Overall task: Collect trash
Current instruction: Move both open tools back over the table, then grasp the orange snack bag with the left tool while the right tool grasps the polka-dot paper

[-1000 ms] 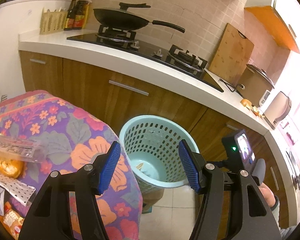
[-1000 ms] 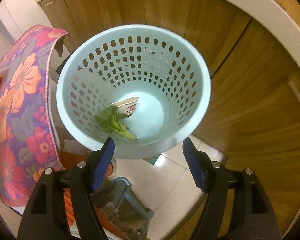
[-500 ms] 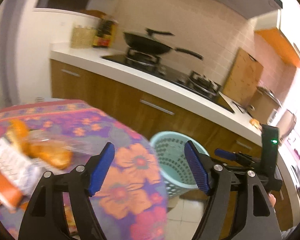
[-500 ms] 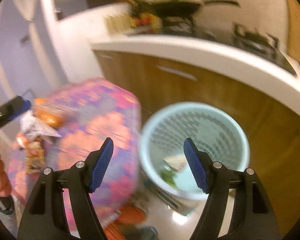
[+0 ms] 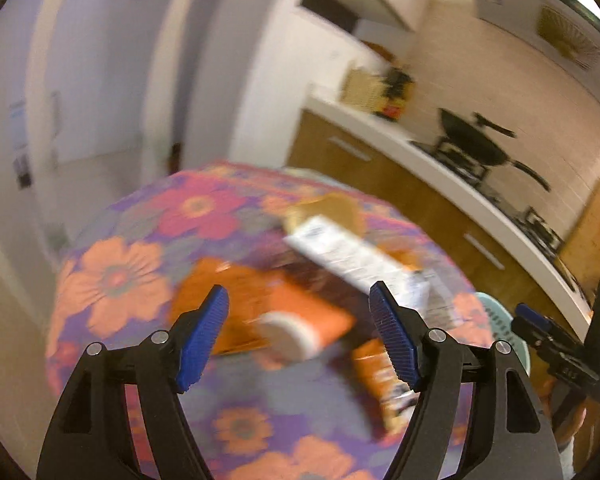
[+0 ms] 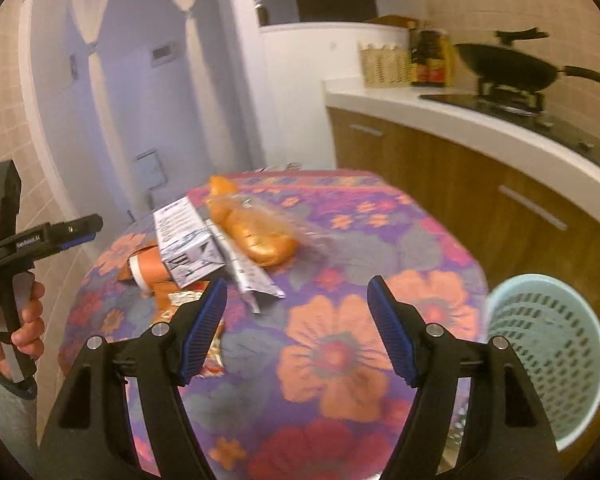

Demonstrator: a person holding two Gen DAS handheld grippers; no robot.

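Both claws are spread and hold nothing. The left claw [image 5: 298,334] hangs over the table [image 5: 112,276] with an orange wrapper [image 5: 260,308] and a pale lid between its tips, probably lining up a grab. The right claw [image 6: 296,326] waits nearer; a carton [image 6: 184,248] and bagged bread [image 6: 256,236] lie at 11 o'clock. The bin [image 6: 548,352] stands at 3 o'clock, off the table's edge.
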